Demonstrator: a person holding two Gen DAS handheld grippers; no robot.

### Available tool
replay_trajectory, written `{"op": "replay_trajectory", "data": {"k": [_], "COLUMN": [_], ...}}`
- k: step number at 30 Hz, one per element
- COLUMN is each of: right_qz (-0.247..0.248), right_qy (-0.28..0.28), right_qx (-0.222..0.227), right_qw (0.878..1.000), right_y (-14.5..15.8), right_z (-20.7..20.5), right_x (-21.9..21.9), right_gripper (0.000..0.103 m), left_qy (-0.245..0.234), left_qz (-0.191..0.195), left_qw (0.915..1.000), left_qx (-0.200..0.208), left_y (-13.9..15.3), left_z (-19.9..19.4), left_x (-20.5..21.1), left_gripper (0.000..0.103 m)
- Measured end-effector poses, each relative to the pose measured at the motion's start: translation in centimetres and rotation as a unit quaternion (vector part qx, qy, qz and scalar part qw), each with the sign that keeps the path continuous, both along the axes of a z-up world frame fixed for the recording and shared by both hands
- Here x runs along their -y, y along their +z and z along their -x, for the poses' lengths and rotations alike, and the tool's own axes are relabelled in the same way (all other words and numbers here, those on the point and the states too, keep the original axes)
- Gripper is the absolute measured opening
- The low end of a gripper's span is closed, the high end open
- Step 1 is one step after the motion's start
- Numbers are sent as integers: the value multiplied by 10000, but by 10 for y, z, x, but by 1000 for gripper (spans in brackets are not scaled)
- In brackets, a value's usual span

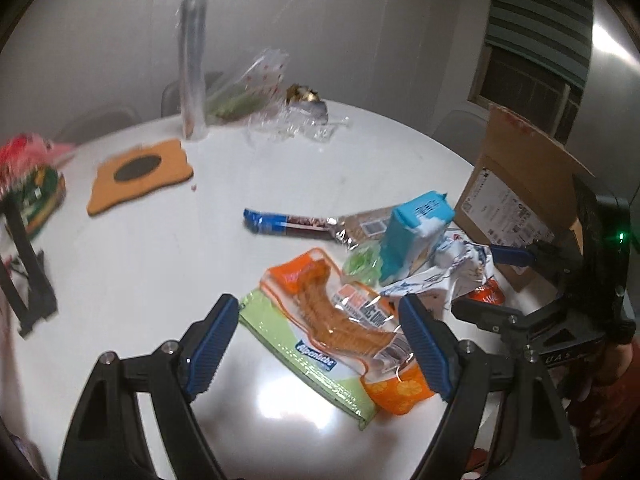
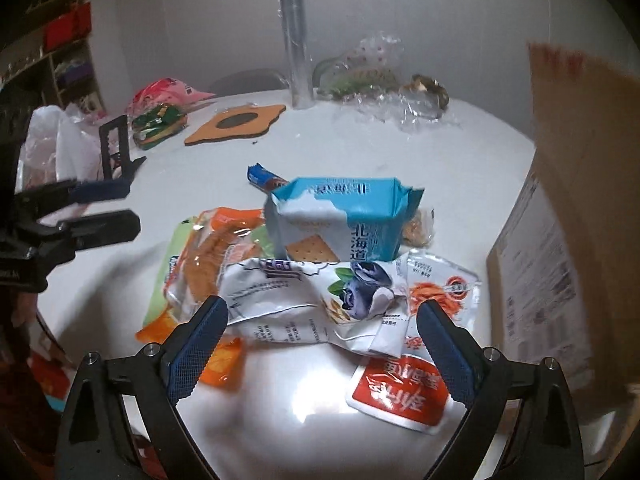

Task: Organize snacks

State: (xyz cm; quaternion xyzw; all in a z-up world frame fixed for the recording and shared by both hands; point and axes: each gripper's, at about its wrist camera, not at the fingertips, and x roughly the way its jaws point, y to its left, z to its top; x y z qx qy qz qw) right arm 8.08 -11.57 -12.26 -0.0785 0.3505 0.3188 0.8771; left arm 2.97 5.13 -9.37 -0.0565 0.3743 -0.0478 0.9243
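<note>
- Left claw [image 1: 316, 330]: spread wide, holding nothing. The orange cracker pack [image 1: 344, 320] lies right between its fingers at lower centre of the left wrist view, resting on a green flat packet [image 1: 280, 340].
- Pack's long axis runs from upper left to lower right, diagonal to the claw's opening; I judge a wrist turn is needed before closing.
- Right claw [image 2: 322, 326]: also spread, empty. The white blueberry pouch [image 2: 304, 292] sits between its tips; the red sachet [image 2: 396, 392] is just below right.
- Left is nearer the orange pack, right nearer the pouch.
- Cardboard box [image 2: 560, 240] at right edge, probably the destination; its interior is not visible.
- Blue cracker box [image 2: 344, 220] hides what lies behind it on the worktop [image 1: 160, 240]; far items are blurred.
</note>
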Motion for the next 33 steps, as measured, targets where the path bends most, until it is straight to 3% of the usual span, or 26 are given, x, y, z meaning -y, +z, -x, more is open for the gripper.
{"op": "replay_trajectory", "data": {"k": [6, 11, 15, 24, 26, 33], "right_qz": [-160, -156, -334, -527, -656, -699], "right_qy": [128, 100, -244, -654, -659, -583], "right_qx": [-176, -591, -1066, -993, -1256, -1005], "right_qw": [9996, 9981, 9934, 9915, 9877, 9908], "right_y": [-5, -8, -7, -14, -24, -23], "right_z": [-11, -16, -20, -22, -24, -21], "right_x": [-12, -20, -20, -27, -27, -32], "right_gripper": [100, 103, 103, 103, 103, 102], "left_qy": [172, 258, 307, 362, 363, 381], "left_qz": [173, 278, 259, 314, 336, 380], "left_qw": [9996, 9992, 9991, 9988, 9987, 9984], "left_qx": [-121, -131, -110, -107, -106, -153], "left_y": [-13, -13, -13, -14, -15, -18], "left_z": [-6, -6, -7, -9, -9, -8], "left_x": [-5, -9, -12, -16, -17, -17], "left_gripper": [79, 80, 80, 79, 80, 80]}}
